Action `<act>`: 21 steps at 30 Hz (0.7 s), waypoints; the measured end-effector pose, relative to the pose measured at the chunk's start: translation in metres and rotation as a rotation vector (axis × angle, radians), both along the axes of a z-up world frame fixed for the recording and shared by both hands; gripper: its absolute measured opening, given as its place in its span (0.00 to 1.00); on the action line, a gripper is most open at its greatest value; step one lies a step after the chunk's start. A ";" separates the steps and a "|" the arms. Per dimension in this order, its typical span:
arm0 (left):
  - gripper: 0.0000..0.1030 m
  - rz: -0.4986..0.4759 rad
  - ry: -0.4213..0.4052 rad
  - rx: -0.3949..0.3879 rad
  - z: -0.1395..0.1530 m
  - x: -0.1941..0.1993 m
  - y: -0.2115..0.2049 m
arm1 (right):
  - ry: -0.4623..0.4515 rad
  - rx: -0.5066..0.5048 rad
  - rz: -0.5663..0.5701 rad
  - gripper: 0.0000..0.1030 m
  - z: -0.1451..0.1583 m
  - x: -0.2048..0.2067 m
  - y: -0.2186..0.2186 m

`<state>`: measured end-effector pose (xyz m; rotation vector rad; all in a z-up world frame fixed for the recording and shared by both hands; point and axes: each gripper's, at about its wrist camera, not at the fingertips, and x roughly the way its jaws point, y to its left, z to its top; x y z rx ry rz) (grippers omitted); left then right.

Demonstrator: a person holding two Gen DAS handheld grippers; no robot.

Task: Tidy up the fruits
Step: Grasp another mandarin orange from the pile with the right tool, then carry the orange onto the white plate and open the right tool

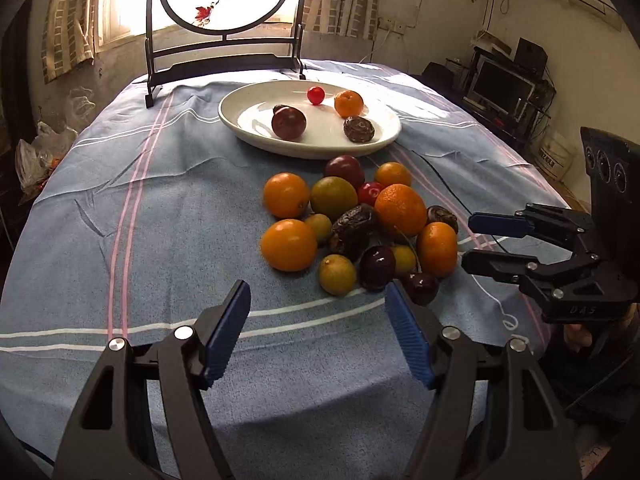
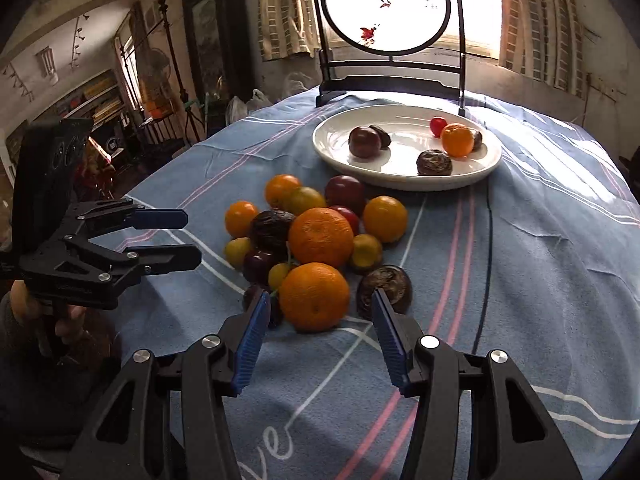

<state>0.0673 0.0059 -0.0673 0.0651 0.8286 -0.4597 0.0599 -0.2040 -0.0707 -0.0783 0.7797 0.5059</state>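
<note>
A pile of fruit (image 1: 352,224) lies on the blue tablecloth: oranges, green-yellow fruits, dark plums, cherries and wrinkled brown fruits. Behind it a white plate (image 1: 256,136) holds a dark plum (image 1: 289,122), a red cherry tomato (image 1: 315,95), a small orange (image 1: 349,103) and a wrinkled brown fruit (image 1: 359,129). My left gripper (image 1: 318,300) is open and empty, just in front of the pile. My right gripper (image 2: 318,308) is open and empty, its tips on either side of a large orange (image 2: 314,296) at the pile's near edge. The plate (image 2: 332,152) also shows in the right wrist view.
A black-framed round screen (image 1: 224,20) stands at the table's far edge behind the plate. The blue striped tablecloth (image 1: 140,220) covers the round table. A monitor and shelves (image 1: 502,84) stand at the far right. Bags lie beyond the left edge (image 1: 36,160).
</note>
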 end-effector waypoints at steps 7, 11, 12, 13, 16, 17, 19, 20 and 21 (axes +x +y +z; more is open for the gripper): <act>0.65 -0.065 -0.003 0.028 -0.005 -0.015 -0.022 | 0.063 0.022 -0.004 0.40 -0.008 0.016 0.006; 0.59 -0.122 -0.030 0.062 -0.006 -0.027 -0.045 | 0.054 0.107 -0.031 0.39 -0.004 0.011 -0.011; 0.57 -0.136 -0.032 0.073 -0.007 -0.028 -0.052 | 0.037 0.123 -0.047 0.39 -0.002 0.009 -0.017; 0.56 -0.141 -0.036 0.082 -0.009 -0.029 -0.058 | 0.021 0.135 -0.063 0.39 0.001 0.007 -0.024; 0.49 -0.135 -0.019 0.071 -0.015 -0.025 -0.070 | -0.009 0.158 -0.110 0.39 0.006 0.003 -0.046; 0.44 -0.123 -0.014 0.065 -0.017 -0.023 -0.073 | -0.008 0.161 -0.129 0.39 0.005 0.004 -0.053; 0.44 -0.099 0.005 0.060 -0.022 -0.015 -0.076 | 0.008 0.173 -0.158 0.40 0.000 0.006 -0.063; 0.44 -0.088 0.019 0.058 -0.025 -0.011 -0.077 | 0.018 0.186 -0.159 0.40 -0.001 0.006 -0.065; 0.43 -0.078 0.033 0.055 -0.028 -0.008 -0.077 | 0.006 0.191 -0.153 0.40 0.000 0.004 -0.066</act>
